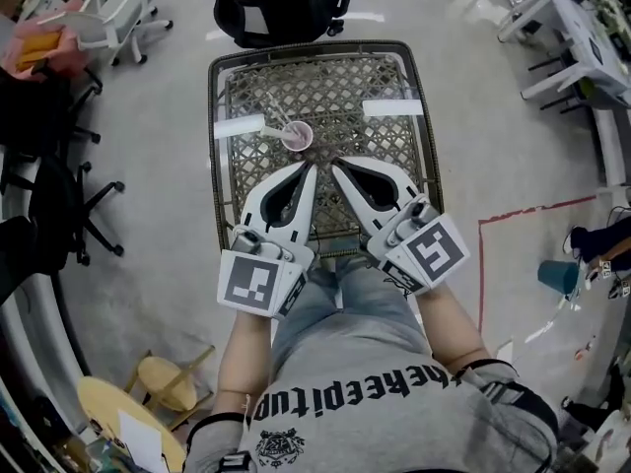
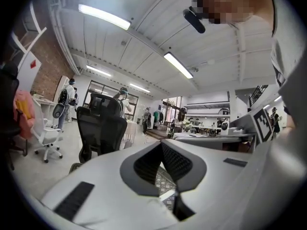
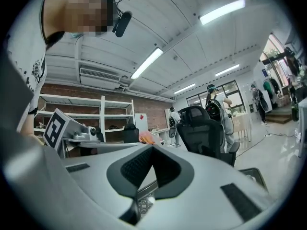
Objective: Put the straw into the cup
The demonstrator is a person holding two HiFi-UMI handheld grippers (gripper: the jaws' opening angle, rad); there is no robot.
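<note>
A small pink cup [image 1: 298,136] stands on the far left part of the wicker table [image 1: 222,190]. A thin clear straw [image 1: 279,121] seems to stand in it, leaning to the far left. My left gripper [image 1: 312,167] and right gripper [image 1: 335,165] rest side by side on the table's near half, their tips a little short of the cup. Both are shut with nothing between the jaws. In the left gripper view the left gripper [image 2: 161,143] has its jaws meeting at the tip, as does the right gripper [image 3: 152,147] in the right gripper view. Neither of these views shows the cup or the straw.
Two white paper strips [image 1: 240,126] [image 1: 392,107] lie on the table at left and right. A black office chair [image 1: 286,8] stands just beyond the table. A wooden stool [image 1: 168,382] is at near left. A red floor line [image 1: 513,215] and a teal cup [image 1: 559,276] are to the right.
</note>
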